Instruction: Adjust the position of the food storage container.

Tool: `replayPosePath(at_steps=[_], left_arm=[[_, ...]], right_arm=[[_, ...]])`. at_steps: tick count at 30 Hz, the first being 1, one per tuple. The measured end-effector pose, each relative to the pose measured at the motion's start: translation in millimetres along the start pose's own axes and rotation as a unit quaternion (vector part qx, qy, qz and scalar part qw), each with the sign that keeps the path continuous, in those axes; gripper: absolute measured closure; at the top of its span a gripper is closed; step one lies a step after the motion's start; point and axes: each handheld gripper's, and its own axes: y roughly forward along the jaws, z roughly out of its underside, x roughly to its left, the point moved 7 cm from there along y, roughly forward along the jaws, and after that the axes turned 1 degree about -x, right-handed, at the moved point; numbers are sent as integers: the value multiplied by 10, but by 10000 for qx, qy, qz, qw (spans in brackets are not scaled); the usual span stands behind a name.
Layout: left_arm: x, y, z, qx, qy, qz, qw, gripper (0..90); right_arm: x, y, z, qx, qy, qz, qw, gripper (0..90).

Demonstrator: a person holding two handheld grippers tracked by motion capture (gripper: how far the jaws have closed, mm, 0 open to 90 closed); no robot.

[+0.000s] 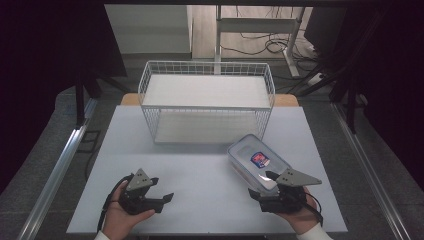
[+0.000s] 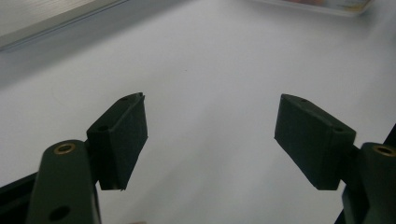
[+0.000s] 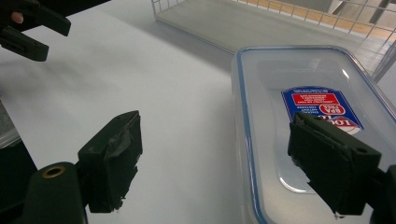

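A clear plastic container [image 1: 252,152] with a blue-rimmed lid and a red and blue label lies flat on the right of the white table [image 1: 200,175]. My right gripper [image 1: 262,184] sits at the container's near end and stands open. In the right gripper view [image 3: 215,135] one jaw hovers over the lid of the container [image 3: 299,79] and the other over bare table to its left, so the lid's left rim lies between them untouched. My left gripper [image 1: 160,190] is at the near left, open, with nothing between its fingers [image 2: 121,135].
A white wire basket rack [image 1: 207,107] with two levels stands at the back centre of the table, its lower shelf [image 3: 233,23] just beyond the container. The left gripper [image 3: 32,28] appears at the top left of the right gripper view. Table edges run close behind both hands.
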Motion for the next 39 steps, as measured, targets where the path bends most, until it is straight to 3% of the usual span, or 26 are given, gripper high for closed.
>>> replayPosePath(at_steps=[6, 16, 25, 29, 32, 35, 39], left_arm=[[47, -35, -11, -88, -113, -68, 9999, 250], [-19, -68, -30, -156, -46, -21, 9999, 248], [37, -16, -33, -98, -71, -62, 9999, 247], [57, 6, -24, -34, -71, -91, 9999, 246], [51, -4, -28, -56, -54, -71, 9999, 245], [50, -20, -29, -91, -35, -44, 9999, 245], [58, -23, -22, -91, -29, -48, 9999, 246]], right_arm=[[-16, 36, 30, 9, 4, 26, 10000, 182], [57, 24, 34, 90, -28, 3, 10000, 186], [28, 40, 46, 208, 70, -4, 9998, 193], [54, 78, 63, 312, -50, -84, 9995, 193], [45, 95, 29, 287, -6, -41, 9996, 200], [53, 122, -38, 258, 182, -86, 9995, 213], [43, 146, -160, 330, 164, -107, 9993, 222]])
